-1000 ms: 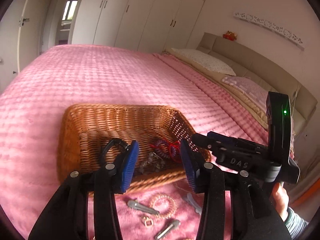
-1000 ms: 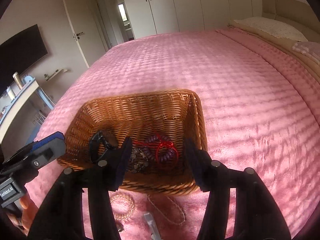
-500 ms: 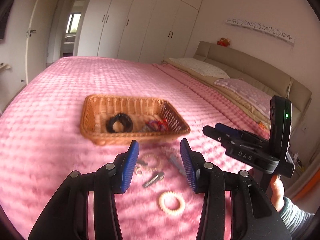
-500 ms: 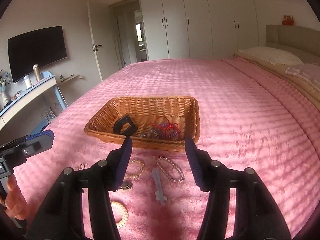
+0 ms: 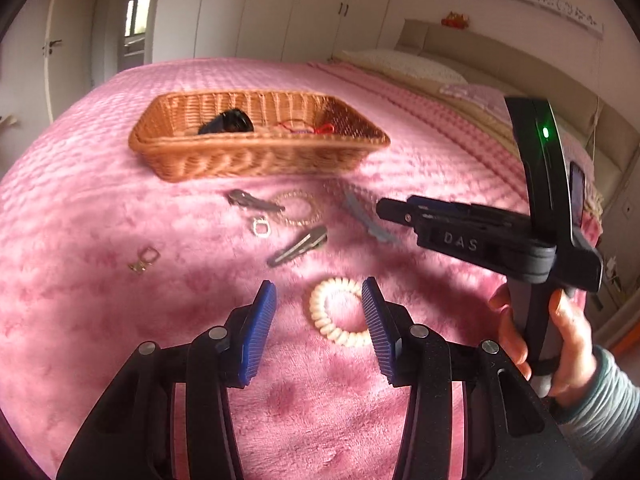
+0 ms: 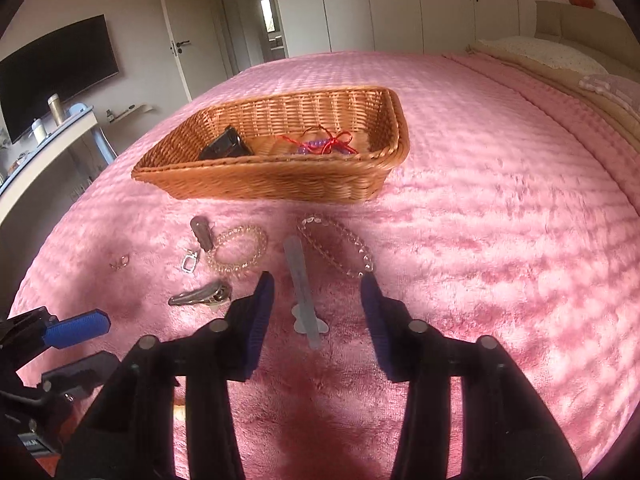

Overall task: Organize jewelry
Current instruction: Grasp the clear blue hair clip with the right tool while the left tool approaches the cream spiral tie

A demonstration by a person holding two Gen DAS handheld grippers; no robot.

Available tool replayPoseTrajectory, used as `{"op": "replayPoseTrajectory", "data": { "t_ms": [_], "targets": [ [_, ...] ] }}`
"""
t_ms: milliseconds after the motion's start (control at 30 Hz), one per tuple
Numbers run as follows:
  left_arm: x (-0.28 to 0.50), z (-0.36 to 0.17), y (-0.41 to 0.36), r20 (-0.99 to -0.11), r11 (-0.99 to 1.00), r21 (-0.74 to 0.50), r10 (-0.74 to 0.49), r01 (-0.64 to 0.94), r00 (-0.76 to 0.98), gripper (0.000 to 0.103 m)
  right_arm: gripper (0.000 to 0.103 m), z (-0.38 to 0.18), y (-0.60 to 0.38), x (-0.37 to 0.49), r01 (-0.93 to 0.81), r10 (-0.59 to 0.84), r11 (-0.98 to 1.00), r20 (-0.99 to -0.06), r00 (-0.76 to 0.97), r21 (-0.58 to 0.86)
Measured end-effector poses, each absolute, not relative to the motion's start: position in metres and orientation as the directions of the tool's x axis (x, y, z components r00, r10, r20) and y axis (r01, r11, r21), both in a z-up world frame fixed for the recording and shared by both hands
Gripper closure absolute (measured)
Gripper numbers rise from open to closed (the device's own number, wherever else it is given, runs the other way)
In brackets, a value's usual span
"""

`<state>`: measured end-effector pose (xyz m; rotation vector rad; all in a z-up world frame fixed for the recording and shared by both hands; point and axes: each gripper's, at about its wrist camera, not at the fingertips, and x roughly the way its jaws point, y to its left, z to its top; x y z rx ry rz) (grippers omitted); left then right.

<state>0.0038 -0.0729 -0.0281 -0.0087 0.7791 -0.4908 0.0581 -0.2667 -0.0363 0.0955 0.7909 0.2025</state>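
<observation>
Hovering left fingers (image 5: 319,312): spread, cream spiral hair tie (image 5: 340,312) lying loose between them.
Right fingers (image 6: 316,300): just been narrowing, still apart around pale hair clip (image 6: 303,288), not pinching.
Room: pink bedspread (image 6: 500,220) bare rightward; basket (image 6: 280,176) beyond.
Right view only: clear bead bracelet (image 6: 340,246).
</observation>
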Motion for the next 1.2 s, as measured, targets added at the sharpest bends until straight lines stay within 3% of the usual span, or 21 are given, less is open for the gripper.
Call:
{"op": "replayPoseTrajectory", "data": {
  "t_ms": [67,400,633,1133,1200],
  "targets": [
    [0.007,-0.033,-0.078,-0.691,0.892,-0.168,-0.410,0.420,0.595,0.060,0.071,-0.039,-0.264,0.060,-0.150,0.214,0.977,-0.704,0.677,0.152],
    [0.013,-0.050,-0.084,-0.743,0.905,-0.141,-0.365,0.401,0.561,0.065,0.071,-0.054,-0.251,0.081,-0.181,0.223,0.973,-0.761,0.609,0.140],
    [0.014,-0.052,-0.090,-0.754,0.914,-0.095,-0.325,0.394,0.571,0.069,0.093,-0.057,-0.241,0.084,-0.186,0.177,0.979,-0.781,0.599,0.080],
    [0.012,-0.053,-0.094,-0.753,0.921,-0.048,-0.288,0.387,0.591,0.071,0.094,-0.057,-0.254,0.059,-0.148,0.179,0.982,-0.790,0.586,0.113],
    [0.011,-0.053,-0.095,-0.753,0.921,-0.046,-0.286,0.386,0.593,0.076,0.094,-0.057,-0.250,0.062,-0.157,0.171,0.983,-0.792,0.586,0.096]
  ]
}}
